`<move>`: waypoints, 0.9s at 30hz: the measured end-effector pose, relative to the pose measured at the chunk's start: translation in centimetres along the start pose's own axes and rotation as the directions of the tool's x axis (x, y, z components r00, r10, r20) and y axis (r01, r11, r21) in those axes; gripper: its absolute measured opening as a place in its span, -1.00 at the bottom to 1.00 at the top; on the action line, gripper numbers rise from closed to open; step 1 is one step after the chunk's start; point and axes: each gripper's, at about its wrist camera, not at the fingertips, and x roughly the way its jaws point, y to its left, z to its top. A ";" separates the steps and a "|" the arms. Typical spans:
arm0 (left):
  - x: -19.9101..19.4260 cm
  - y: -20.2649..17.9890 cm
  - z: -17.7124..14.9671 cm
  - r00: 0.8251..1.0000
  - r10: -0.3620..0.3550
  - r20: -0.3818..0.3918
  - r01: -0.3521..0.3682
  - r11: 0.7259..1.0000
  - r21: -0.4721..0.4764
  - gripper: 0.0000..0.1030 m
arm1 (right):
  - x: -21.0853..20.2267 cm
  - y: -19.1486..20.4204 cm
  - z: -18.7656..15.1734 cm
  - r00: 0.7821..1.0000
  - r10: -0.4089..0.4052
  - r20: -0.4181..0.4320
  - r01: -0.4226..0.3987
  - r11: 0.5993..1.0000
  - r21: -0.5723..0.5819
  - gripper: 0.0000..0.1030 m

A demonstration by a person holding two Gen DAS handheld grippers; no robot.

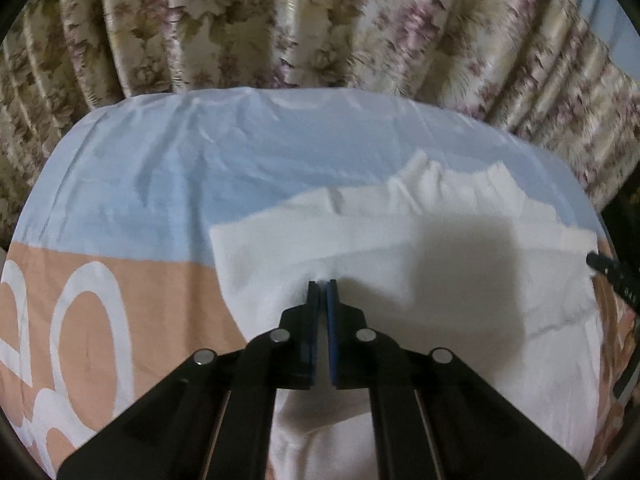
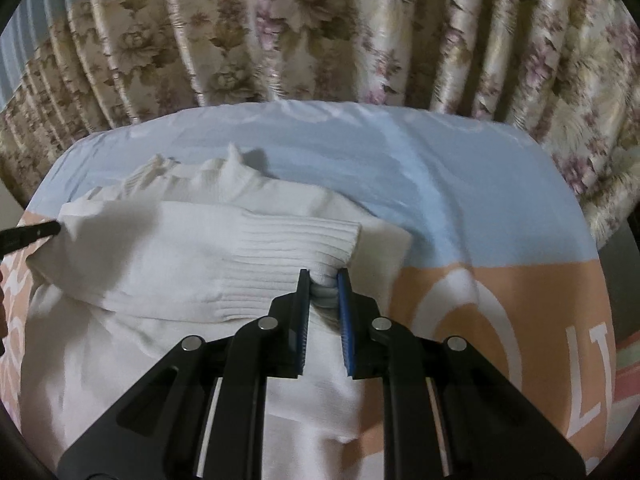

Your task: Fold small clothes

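The white garment [image 2: 168, 264] lies on the bed cover [image 1: 168, 184], toward its near edge. The left gripper [image 1: 323, 282] is clenched on a pinch of the fabric. The right gripper [image 2: 324, 276] grasps the bunched ribbed cuff [image 2: 296, 248] between its pads.

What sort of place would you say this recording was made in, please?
Probably a bedroom at home: a white garment lies on a blue and peach printed bedsheet, with floral curtains hanging close behind.
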 end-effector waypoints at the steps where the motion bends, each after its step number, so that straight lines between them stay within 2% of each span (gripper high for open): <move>1: 0.1 -0.5 -0.2 1.000 0.002 -0.005 -0.002 1.000 0.014 -0.93 | 0.0 -0.5 -0.3 1.000 -0.006 -0.010 0.006 1.000 0.009 -0.73; 5: -0.1 -1.5 -1.0 1.000 0.015 -0.009 -0.015 0.999 0.051 -0.92 | -1.0 -1.4 -1.1 0.999 -0.010 -0.039 0.011 0.999 0.031 -0.74; 8: -0.3 -0.9 -1.4 1.000 0.016 -0.013 -0.016 0.999 0.039 -0.91 | -0.4 -1.4 -1.6 0.997 -0.004 -0.072 0.006 1.000 0.026 -0.73; 10: -0.6 -0.6 -1.7 0.999 0.048 -0.014 -0.047 0.998 0.036 -0.90 | -0.1 -1.2 -1.7 0.997 -0.011 -0.076 0.013 1.000 0.015 -0.73; 12: -1.4 -0.1 -2.2 0.998 0.058 -0.012 -0.058 0.998 0.032 -0.62 | -0.5 -1.1 -1.7 0.998 0.000 -0.065 0.001 1.000 0.019 -0.72; 14: -2.1 0.3 -2.7 0.997 0.082 -0.004 -0.082 0.996 0.027 0.26 | -0.8 -0.9 -1.7 0.998 0.000 -0.062 0.001 1.000 0.013 -0.71; 15: -2.3 0.3 -3.0 0.995 0.095 -0.001 -0.095 0.995 0.032 0.34 | -0.9 -0.8 -1.8 0.998 0.002 -0.066 -0.001 1.000 0.012 -0.64; 18: -2.0 0.4 -4.0 0.996 0.087 -0.026 -0.086 0.995 0.046 0.34 | -0.6 -1.0 -2.0 0.995 0.028 -0.095 -0.024 0.999 0.044 -0.50; 19: -1.4 0.3 -4.3 0.995 0.091 -0.039 -0.089 0.995 0.052 0.29 | -0.4 -1.0 -2.1 0.995 0.035 -0.098 -0.030 0.998 0.052 -0.49; 20: -1.1 0.3 -4.5 0.995 0.090 -0.046 -0.088 0.995 0.055 -0.08 | -0.3 -1.0 -2.2 0.994 0.036 -0.099 -0.030 0.998 0.056 -0.49; 21: -0.7 0.4 -4.7 0.996 0.068 -0.059 -0.065 0.997 0.052 -0.29 | -0.3 -1.0 -2.2 0.994 0.038 -0.098 -0.032 0.998 0.054 -0.49; 22: -0.5 0.4 -4.7 0.997 0.037 -0.067 -0.034 0.999 0.037 -0.37 | -0.3 -0.9 -2.2 0.994 0.036 -0.099 -0.031 0.998 0.052 -0.51; 23: -0.5 0.5 -4.6 0.998 0.038 -0.055 -0.036 0.999 0.027 -0.44 | -0.3 -0.9 -2.2 0.994 0.038 -0.098 -0.033 0.998 0.052 -0.58; 24: -0.7 0.4 -4.6 0.998 0.039 -0.052 -0.038 0.999 0.032 -0.49 | -0.5 -1.0 -2.2 0.995 0.041 -0.094 -0.036 0.998 0.051 -0.77; 27: -1.5 0.6 -4.6 0.999 0.023 -0.047 -0.022 0.999 0.028 -0.55 | -1.3 -1.1 -2.3 0.993 0.086 -0.075 -0.080 0.994 0.073 -0.79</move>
